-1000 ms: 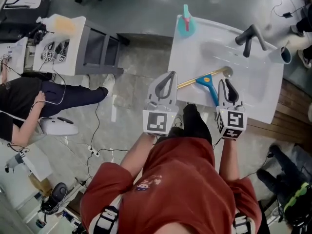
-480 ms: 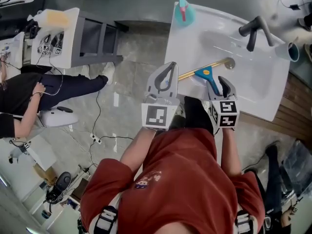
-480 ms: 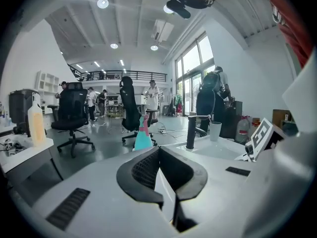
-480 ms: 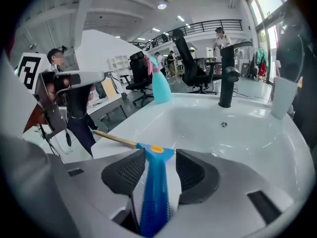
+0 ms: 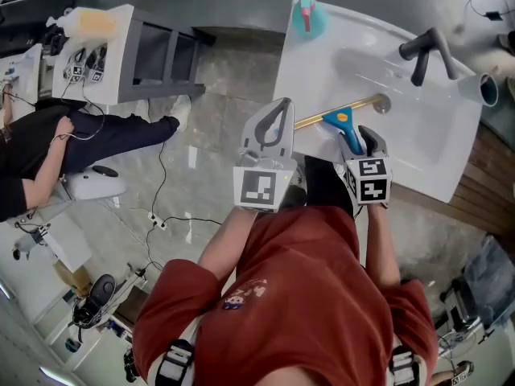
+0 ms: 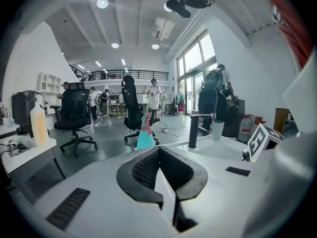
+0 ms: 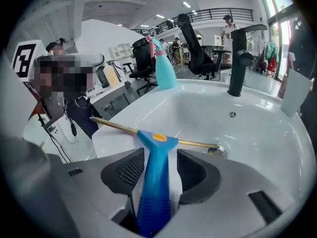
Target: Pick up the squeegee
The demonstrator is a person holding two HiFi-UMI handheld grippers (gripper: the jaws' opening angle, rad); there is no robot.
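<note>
The squeegee has a blue handle (image 5: 346, 132) and a long brass blade bar (image 5: 338, 111). It lies on the near rim of the white washbasin (image 5: 418, 147), blade away from me. My right gripper (image 5: 364, 138) points steeply down over it. In the right gripper view the handle (image 7: 155, 182) runs between the two dark pads (image 7: 130, 170) of the right gripper (image 7: 156, 158), with a gap on each side as the jaws are opening. My left gripper (image 5: 277, 109) hovers left of the basin over the floor. Its tips (image 6: 158, 150) meet with nothing between them.
A black tap (image 5: 422, 51) stands at the basin's far side, with a white cup (image 5: 484, 91) to its right and a teal spray bottle (image 5: 306, 22) on the far left corner. A person sits by a white desk (image 5: 113, 55) at left. Cables lie across the floor (image 5: 169, 215).
My right gripper has come down and moved left until it stands astride the blue handle, and its jaws have spread apart. The left gripper has hardly moved.
</note>
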